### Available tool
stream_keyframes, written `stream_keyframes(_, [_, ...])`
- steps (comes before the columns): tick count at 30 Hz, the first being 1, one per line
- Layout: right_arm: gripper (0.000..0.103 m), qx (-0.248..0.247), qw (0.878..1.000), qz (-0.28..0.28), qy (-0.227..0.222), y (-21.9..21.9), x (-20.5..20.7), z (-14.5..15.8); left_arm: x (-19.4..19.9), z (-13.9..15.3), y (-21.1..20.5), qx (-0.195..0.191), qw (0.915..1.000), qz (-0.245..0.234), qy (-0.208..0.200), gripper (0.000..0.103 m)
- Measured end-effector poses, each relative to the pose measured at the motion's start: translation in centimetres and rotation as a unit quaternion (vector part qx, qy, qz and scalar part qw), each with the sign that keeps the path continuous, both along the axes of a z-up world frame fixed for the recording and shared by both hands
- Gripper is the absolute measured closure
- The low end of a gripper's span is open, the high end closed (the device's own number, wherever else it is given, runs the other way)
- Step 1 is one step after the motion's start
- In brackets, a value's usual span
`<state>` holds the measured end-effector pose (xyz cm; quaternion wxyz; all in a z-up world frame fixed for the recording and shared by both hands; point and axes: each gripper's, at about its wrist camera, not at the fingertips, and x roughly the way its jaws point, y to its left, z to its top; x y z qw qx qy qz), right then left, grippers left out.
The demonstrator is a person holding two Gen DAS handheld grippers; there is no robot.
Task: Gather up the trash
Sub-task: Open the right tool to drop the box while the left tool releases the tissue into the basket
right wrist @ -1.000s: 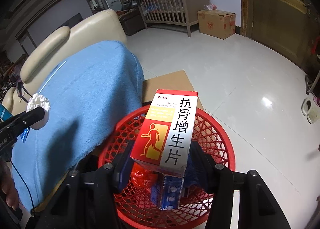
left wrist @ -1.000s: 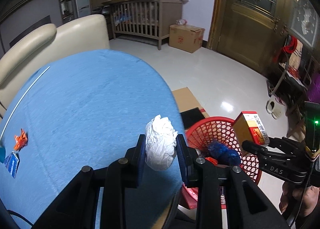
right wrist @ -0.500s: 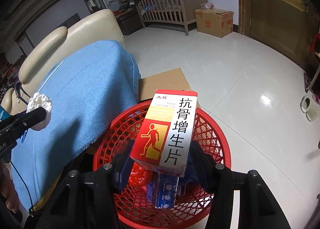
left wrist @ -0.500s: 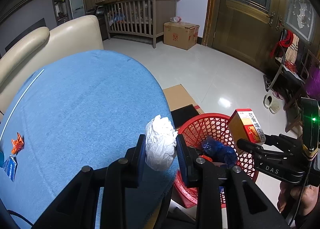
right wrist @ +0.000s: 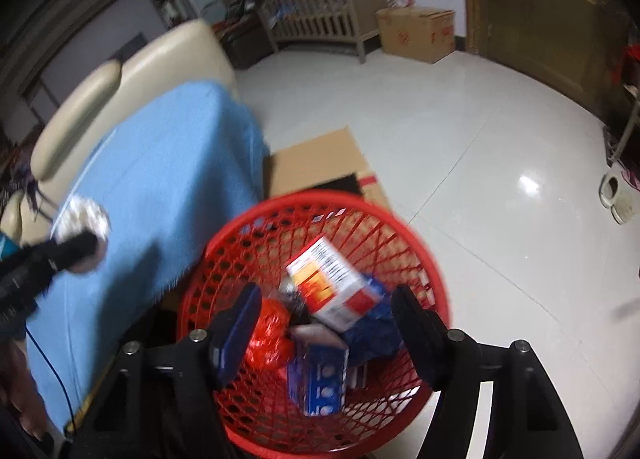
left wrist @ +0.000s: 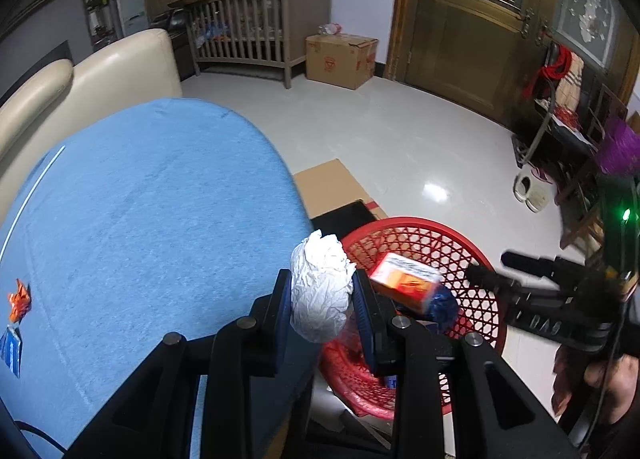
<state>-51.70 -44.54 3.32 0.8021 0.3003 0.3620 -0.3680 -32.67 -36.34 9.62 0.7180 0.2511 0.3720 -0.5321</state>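
Two wrappers [left wrist: 16,319] on the blue cloth [left wrist: 140,219], left view only.

"DAS" on right gripper [left wrist: 486,269]

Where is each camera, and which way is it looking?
Left wrist: sits on the left hand-held gripper, looking forward over the blue table edge towards the red basket; its fingers pinch a crumpled white paper ball.
Right wrist: sits on the right hand-held gripper, looking down into the red basket; its fingers stand apart above the red-and-white box.
Shared: both show the basket, box, table, paper ball, cream sofa and crib, and each shows the other gripper.
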Motion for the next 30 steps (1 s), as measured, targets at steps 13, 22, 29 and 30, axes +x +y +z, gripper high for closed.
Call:
stream_keyframes(13, [0.032,-0.023,0.997,-0.051,-0.045,-1.6,-3.6,2.2,-3.5,-2.1,-3.2,0.036,0.9978,-0.054,0.014,0.072])
stream_keyframes(22, [0.032,-0.027,0.995,-0.070,-0.061,-2.2,-5.0,2.5,-4.8,-3.5,-4.4,0.058,0.9952,-0.076,0.021,0.065])
stream_keyframes(29, [0.032,-0.035,0.995,-0.060,-0.065,-1.7,-4.1,3.2,-4.2,-3.5,-4.1,0.065,0.9952,-0.069,0.023,0.031])
stream_keyframes(30, [0.032,-0.037,0.996,-0.058,-0.065,-1.7,-4.0,3.3,-3.7,-3.3,-3.7,0.062,0.9956,-0.064,0.026,0.031])
